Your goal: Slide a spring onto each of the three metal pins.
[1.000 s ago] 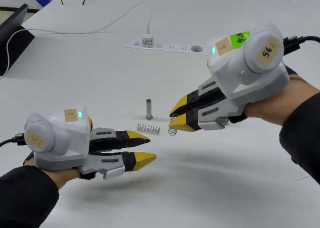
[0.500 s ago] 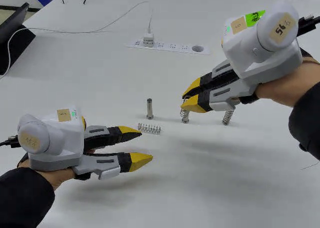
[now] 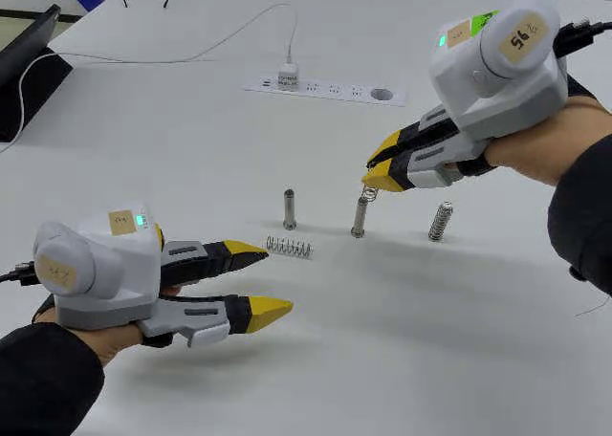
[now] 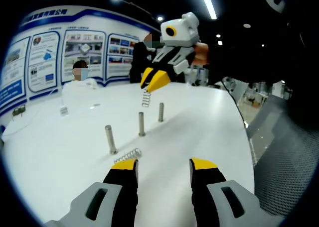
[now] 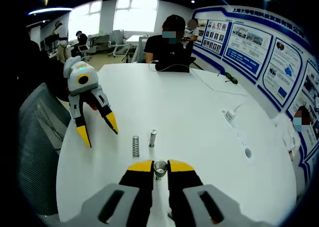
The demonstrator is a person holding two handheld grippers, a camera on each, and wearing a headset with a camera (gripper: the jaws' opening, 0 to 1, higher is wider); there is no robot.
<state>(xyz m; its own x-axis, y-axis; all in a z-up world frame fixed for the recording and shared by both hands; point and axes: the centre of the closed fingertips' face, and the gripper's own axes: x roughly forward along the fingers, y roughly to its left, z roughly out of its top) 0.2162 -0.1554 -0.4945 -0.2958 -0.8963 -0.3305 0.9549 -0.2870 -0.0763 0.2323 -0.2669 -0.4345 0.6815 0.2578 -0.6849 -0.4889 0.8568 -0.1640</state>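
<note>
My right hand-held gripper (image 3: 369, 174) is clenched on a spring (image 3: 369, 194) atop the middle pin (image 3: 359, 221). I judge it light and crushable, so grip mid-coil, gently. The left hand-held gripper (image 3: 277, 281), released, hovers near the loose spring (image 3: 289, 248) on the worktop (image 3: 191, 149).

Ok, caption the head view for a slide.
Right gripper holds a spring atop the middle pin; right pin already carries one, left pin bare, loose spring lying by the open left gripper.
</note>
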